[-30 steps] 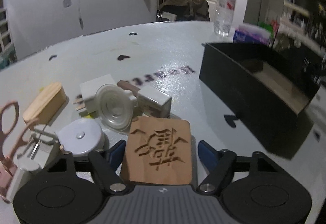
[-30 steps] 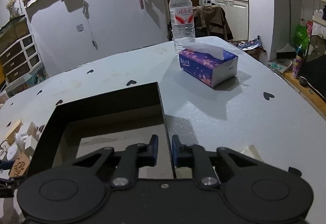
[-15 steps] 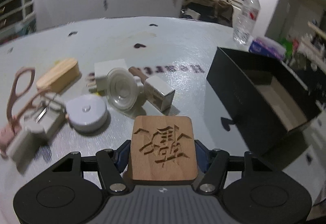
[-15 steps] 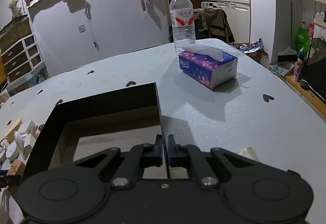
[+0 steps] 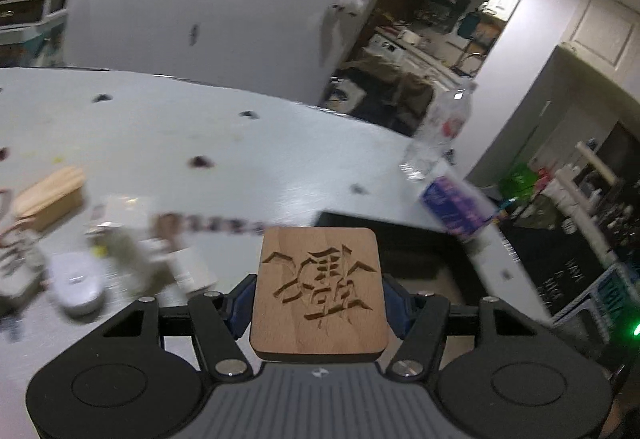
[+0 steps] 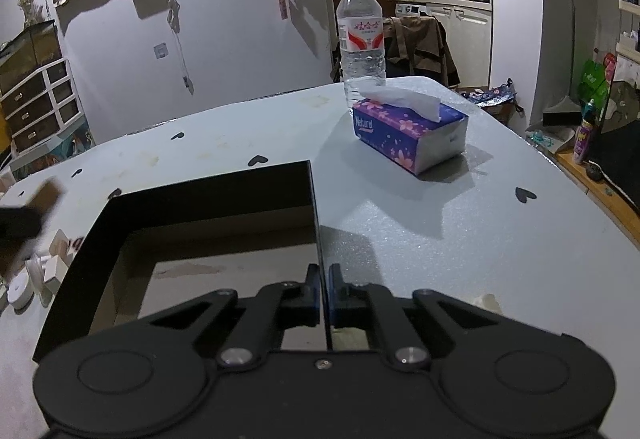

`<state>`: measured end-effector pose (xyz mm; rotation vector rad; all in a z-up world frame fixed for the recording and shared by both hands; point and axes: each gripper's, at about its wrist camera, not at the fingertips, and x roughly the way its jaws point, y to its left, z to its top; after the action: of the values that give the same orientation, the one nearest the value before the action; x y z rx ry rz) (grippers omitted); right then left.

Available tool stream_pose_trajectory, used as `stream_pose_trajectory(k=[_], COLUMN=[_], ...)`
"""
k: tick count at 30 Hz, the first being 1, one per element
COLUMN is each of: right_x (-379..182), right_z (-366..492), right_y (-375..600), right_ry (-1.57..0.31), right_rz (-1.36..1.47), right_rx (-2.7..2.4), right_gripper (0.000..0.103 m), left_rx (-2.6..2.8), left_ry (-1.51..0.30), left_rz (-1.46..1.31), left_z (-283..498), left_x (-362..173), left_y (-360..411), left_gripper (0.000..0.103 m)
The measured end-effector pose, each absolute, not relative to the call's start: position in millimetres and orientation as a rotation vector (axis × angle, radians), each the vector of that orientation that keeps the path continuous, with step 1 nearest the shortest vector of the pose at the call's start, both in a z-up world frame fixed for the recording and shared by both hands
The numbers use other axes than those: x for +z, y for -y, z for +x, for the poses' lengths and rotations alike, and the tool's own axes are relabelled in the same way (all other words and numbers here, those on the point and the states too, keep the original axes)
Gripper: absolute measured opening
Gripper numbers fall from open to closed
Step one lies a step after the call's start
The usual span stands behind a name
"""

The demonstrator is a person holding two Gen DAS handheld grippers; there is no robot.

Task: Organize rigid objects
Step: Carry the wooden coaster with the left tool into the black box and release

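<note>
A square wooden tile (image 5: 320, 287) with a carved character sits between the blue pads of my left gripper (image 5: 319, 299), which is shut on it and holds it in the air above the table. Behind the tile lies the open black box (image 5: 420, 239). In the right wrist view my right gripper (image 6: 324, 279) is shut on the thin right wall of the black box (image 6: 208, 195). The inside of the box shows only a bare floor. At that view's left edge the left gripper and the tile (image 6: 48, 195) appear blurred.
Several small objects lie blurred on the table's left: a wooden block (image 5: 48, 199), a white round disc (image 5: 78, 287) and white plugs. A water bottle (image 6: 362, 39) and a purple tissue box (image 6: 408, 135) stand beyond the box. The table edge (image 6: 580, 195) runs along the right.
My left gripper closed on the wooden tile, lifted it off the table and rolled toward the black box. My right gripper closed fully on the box wall and has stayed in place.
</note>
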<state>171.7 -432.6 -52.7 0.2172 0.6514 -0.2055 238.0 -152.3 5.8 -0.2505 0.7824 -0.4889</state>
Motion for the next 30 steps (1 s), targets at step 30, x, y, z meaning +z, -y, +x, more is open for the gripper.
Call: stream_pose_trajectory(k=[30], right_x=[-52.1], right_z=[173.2], right_y=[439.1], right_ry=[-0.674], right_rz=[0.287], right_rx=[-0.175], right_gripper=[0.005], left_rx=[-0.538], left_ry=[-1.035], left_rz=[-0.38], left_z=[311.8], left_x=[-69.4], left_y=[316.1], left_gripper=[0.085])
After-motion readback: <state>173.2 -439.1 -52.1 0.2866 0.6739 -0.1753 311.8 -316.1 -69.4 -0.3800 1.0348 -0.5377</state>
